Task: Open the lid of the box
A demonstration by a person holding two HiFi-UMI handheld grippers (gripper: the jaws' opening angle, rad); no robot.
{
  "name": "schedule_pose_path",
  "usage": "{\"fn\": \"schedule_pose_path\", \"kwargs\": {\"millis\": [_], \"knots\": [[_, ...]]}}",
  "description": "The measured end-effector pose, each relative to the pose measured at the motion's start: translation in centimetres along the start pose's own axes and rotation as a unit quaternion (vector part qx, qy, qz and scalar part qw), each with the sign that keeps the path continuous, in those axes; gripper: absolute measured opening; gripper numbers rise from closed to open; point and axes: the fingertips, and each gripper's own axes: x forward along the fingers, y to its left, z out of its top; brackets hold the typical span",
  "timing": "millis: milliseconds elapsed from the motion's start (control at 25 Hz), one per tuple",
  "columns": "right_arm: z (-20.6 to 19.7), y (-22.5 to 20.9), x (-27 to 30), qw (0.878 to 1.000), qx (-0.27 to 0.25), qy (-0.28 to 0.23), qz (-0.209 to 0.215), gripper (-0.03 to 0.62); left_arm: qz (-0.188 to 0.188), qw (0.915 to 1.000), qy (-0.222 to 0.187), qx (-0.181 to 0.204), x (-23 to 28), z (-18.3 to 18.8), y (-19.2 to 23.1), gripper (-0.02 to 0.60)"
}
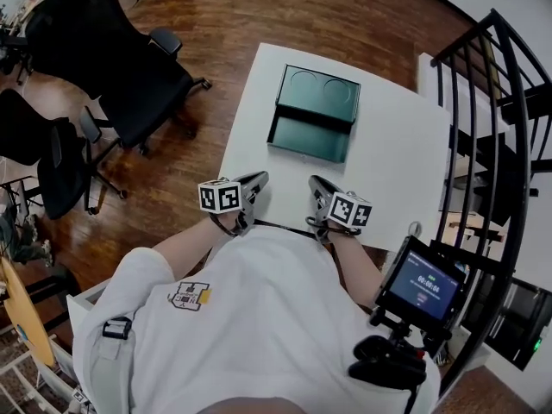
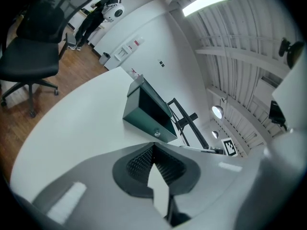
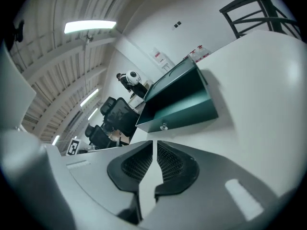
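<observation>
**Cut off, too dark, too small**

Head view: the office chair point(image 1: 52, 158) at mid-left runs past the frame edge, and the right edge cuts the stair railing point(image 1: 463, 35). Digits on the screen point(image 1: 424, 285) at lower right are too small to read.

Left gripper view: the box point(image 2: 144, 121) interior is too dark to tell. The distant person point(image 2: 103, 8) at upper left shows no detail.

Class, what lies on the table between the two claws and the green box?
Nothing: only bare white table separates the left claw and right claw from the green box. The head view shows this best.
</observation>
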Motion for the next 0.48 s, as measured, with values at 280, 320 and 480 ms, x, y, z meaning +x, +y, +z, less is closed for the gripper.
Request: {"fn": "schedule_pose_path", "kwargs": {"millis": [280, 320, 480], "knots": [[-1.3, -2.6, -3.8, 0.999, 0.025, -0.045, 0.002, 0.0, -0.001, 1.0, 0.001, 0.005, 1.6, -0.6, -0.4, 0.0], [-1.3, -2.7, -4.0, 0.999, 0.021, -0.044, 0.0, 0.0, -0.005, 1.0, 0.003, 0.006, 1.7, -0.8, -0.9, 0.0], [-0.6, -2.6, -5.0, 0.999, 0.002, -0.044, 0.003, 0.0, -0.006, 0.9998, 0.017, 0.009, 2.2, -1.8, -1.9, 0.0]]}}
